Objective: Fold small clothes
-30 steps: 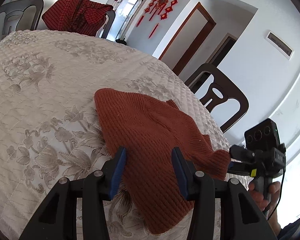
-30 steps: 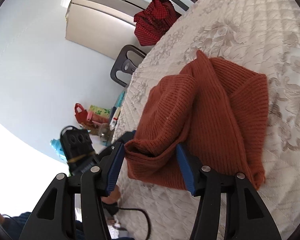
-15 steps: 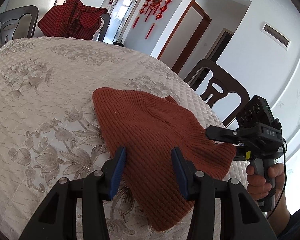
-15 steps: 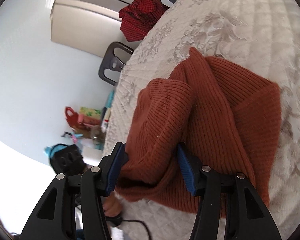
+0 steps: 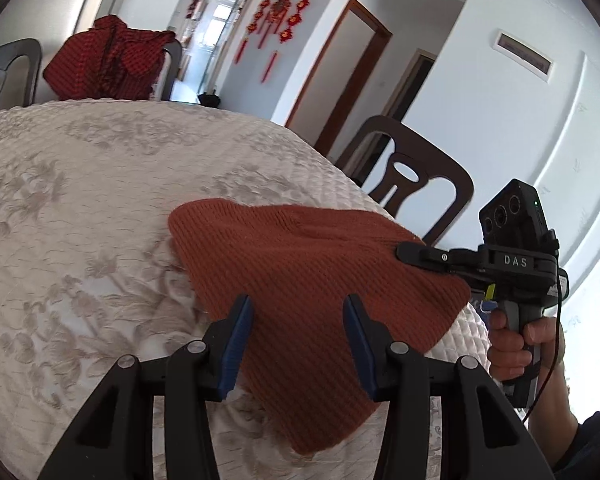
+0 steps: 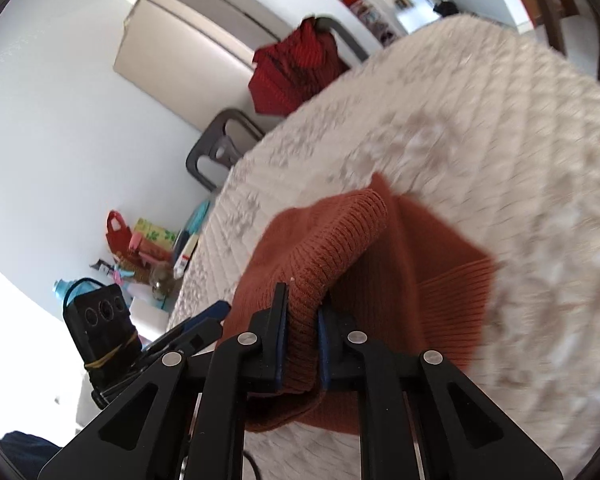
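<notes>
The rust-orange knit sweater [image 5: 300,264] lies on the quilted floral tablecloth [image 5: 80,200]. The right gripper [image 6: 302,320] is closing, its jaws pinching a lifted fold of ribbed hem. The left gripper [image 5: 298,320] hovers over the sweater, jaws apart, holding nothing.

Surface: a round table [image 5: 80,208] is wearing a quilted cream cloth with a pale floral pattern.
Lying on it: a rust-orange knit garment [image 5: 300,264] is resting near the edge, one part lifting off the cloth.
</notes>
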`<state>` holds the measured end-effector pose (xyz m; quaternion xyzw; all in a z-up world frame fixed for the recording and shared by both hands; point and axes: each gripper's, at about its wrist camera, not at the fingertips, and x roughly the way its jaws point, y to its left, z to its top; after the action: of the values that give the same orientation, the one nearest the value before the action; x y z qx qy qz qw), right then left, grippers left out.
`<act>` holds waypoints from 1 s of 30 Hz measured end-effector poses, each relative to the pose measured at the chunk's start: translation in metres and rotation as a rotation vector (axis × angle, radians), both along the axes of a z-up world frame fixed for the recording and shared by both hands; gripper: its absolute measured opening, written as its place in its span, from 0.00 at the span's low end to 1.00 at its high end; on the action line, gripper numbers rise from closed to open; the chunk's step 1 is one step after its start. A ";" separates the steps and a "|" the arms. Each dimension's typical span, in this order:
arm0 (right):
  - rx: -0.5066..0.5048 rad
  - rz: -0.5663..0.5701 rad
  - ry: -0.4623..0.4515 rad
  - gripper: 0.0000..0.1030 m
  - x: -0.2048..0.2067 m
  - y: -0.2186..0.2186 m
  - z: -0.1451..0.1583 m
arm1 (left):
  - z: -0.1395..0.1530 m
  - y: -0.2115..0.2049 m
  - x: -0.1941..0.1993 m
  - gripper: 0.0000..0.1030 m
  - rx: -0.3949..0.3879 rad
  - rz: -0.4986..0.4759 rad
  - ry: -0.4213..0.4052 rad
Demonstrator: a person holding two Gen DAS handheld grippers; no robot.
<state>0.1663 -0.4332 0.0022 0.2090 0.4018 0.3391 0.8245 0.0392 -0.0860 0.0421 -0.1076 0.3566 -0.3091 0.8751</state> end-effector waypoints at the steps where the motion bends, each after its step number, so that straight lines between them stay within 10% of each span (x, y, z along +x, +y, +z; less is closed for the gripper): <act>1: -0.002 -0.021 -0.005 0.12 -0.001 -0.009 0.000 | -0.003 -0.004 0.001 0.48 0.006 -0.015 0.005; 18: -0.043 -0.088 0.047 0.12 0.005 -0.041 -0.029 | -0.009 -0.021 -0.007 0.48 0.074 -0.025 -0.020; 25: -0.126 -0.039 -0.159 0.12 -0.034 -0.028 0.016 | -0.008 -0.026 -0.008 0.48 0.113 -0.027 -0.034; 30: -0.278 0.045 -0.151 0.08 -0.050 -0.005 -0.009 | -0.006 -0.025 -0.015 0.48 0.136 -0.038 -0.046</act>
<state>0.1159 -0.4378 -0.0069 0.0579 0.3864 0.3136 0.8654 0.0239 -0.1108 0.0364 -0.0339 0.3587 -0.3029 0.8823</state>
